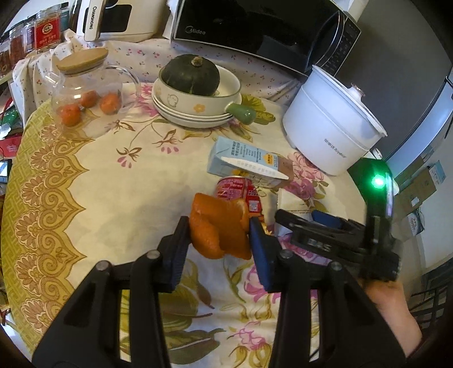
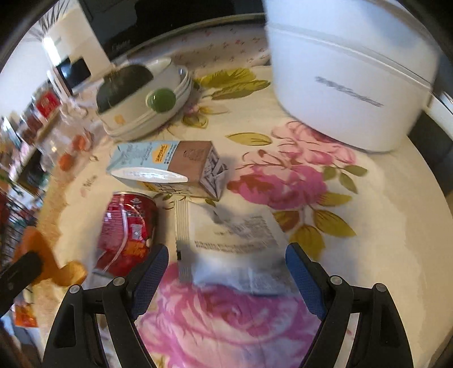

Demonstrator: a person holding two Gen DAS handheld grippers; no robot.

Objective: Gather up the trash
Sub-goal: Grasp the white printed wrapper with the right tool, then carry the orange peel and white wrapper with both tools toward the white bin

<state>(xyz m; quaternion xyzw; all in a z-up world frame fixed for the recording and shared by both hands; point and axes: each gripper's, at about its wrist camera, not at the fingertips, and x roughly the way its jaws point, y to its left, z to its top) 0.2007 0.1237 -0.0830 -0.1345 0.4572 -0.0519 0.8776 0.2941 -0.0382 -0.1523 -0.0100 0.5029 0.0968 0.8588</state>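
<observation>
My left gripper is shut on a piece of orange peel and holds it above the table; the peel also shows at the left of the right wrist view. A crushed red can lies just beyond it. A pale blue milk carton lies on its side behind the can. A white paper wrapper lies flat next to the can. My right gripper is open, its fingers on either side of the wrapper, and it shows in the left wrist view.
A white electric pot stands at the back right. A green squash sits in a bowl on stacked plates. A glass jar with small oranges stands at the left. A microwave is behind.
</observation>
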